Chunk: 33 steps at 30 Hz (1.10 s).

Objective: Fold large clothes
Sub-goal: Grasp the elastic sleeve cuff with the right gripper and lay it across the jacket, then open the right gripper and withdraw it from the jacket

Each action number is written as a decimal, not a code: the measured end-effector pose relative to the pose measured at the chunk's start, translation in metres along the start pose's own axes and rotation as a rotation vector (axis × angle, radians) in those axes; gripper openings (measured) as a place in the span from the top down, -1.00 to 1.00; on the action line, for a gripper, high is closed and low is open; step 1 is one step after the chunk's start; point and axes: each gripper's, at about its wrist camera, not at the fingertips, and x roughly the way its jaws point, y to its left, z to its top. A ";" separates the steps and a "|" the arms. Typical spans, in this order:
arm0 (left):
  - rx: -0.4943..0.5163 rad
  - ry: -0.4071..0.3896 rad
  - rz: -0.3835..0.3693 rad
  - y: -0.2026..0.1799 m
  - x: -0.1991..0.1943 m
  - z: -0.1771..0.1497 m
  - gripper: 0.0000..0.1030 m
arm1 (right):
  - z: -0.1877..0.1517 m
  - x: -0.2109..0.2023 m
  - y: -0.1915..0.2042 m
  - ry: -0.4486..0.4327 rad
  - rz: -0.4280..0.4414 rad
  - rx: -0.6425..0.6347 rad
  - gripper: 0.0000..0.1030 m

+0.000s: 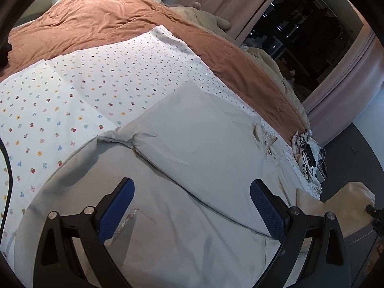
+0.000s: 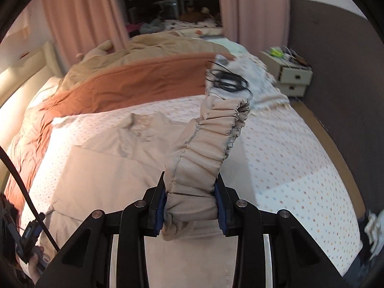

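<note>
a large pale beige padded garment [image 1: 192, 144] lies spread on the flower-dotted white bedsheet [image 1: 72, 91]. the right gripper [image 2: 192, 206] pinches its gathered elastic cuff [image 2: 211, 144], lifted; the left gripper [image 1: 192, 206] gapes wide, holding nothing, above the garment.

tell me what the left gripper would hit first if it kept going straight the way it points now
Most likely the pale beige fabric garment spread on the bed: the open left gripper points down at it, nothing between its fingers. Depth is hard to judge through the fisheye.
</note>
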 end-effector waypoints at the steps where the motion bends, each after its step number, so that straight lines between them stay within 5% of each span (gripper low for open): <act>1: -0.004 -0.001 0.013 0.004 -0.001 0.003 -0.92 | 0.001 0.000 0.012 -0.001 0.005 -0.026 0.39; 13: -0.063 0.026 -0.024 0.023 -0.004 0.015 -0.92 | 0.010 0.034 0.108 0.020 0.019 -0.159 0.39; 24: -0.194 -0.053 -0.004 0.059 -0.016 0.029 -0.92 | 0.013 0.126 0.155 0.067 0.073 -0.054 0.37; 29: -0.173 -0.065 0.004 0.056 -0.017 0.031 -0.92 | 0.002 0.157 0.161 0.179 0.207 -0.034 0.18; 31: -0.166 -0.055 0.004 0.054 -0.014 0.031 -0.92 | -0.001 0.157 0.160 0.186 0.221 -0.082 -0.23; 33: -0.148 -0.051 0.008 0.050 -0.013 0.030 -0.92 | -0.002 0.151 0.155 0.159 0.219 -0.117 -0.34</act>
